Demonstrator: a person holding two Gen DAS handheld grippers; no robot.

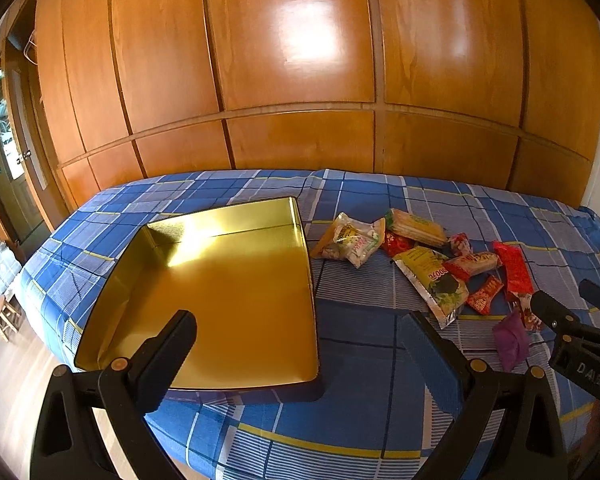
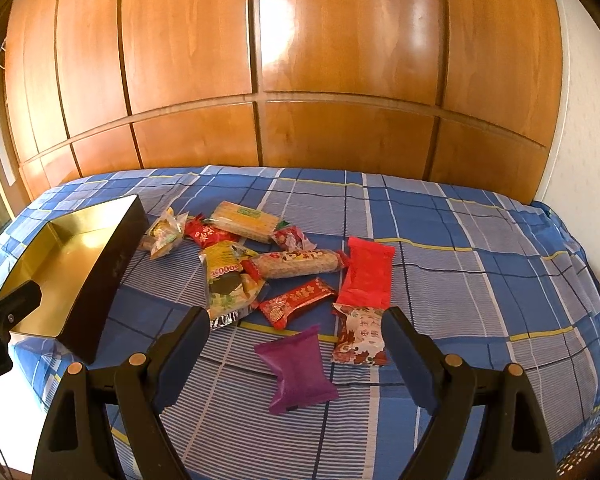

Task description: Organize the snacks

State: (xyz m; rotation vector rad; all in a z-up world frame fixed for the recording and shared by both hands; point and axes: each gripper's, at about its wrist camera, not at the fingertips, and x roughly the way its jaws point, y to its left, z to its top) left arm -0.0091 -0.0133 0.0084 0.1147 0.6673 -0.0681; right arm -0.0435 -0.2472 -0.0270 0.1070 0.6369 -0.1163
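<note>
We hold both grippers over the bed (image 2: 480, 240), its blue plaid sheet serving as our working surface. The left gripper (image 1: 300, 344) hangs at the near edge of the gold tin (image 1: 236, 292), its fingers spread wide with nothing between them; we judge it waits there so it can steady the tin or receive a packet. The tin lies open and bare inside, its mouth facing up, which makes it the likely home for the snacks. None has gone in yet.

The right gripper (image 2: 296, 344) has its fingers wide apart too, holding nothing, and they frame the purple packet (image 2: 296, 372), the nearest piece of the pile. That packet lies flat on the sheet, apart from the tin and just beside the white flowered packet (image 2: 360, 336). Beyond them lie the red packet (image 2: 368, 276), the long biscuit pack (image 2: 296, 262), the yellow-green sachet (image 2: 228, 284) and the yellow cracker pack (image 2: 246, 220), loosely heaped to the right of the tin.

We reckon the purple one comes first because it sits alone and closest, so closing on it should disturb nothing else. The soft sheet may give under the fingers.
</note>
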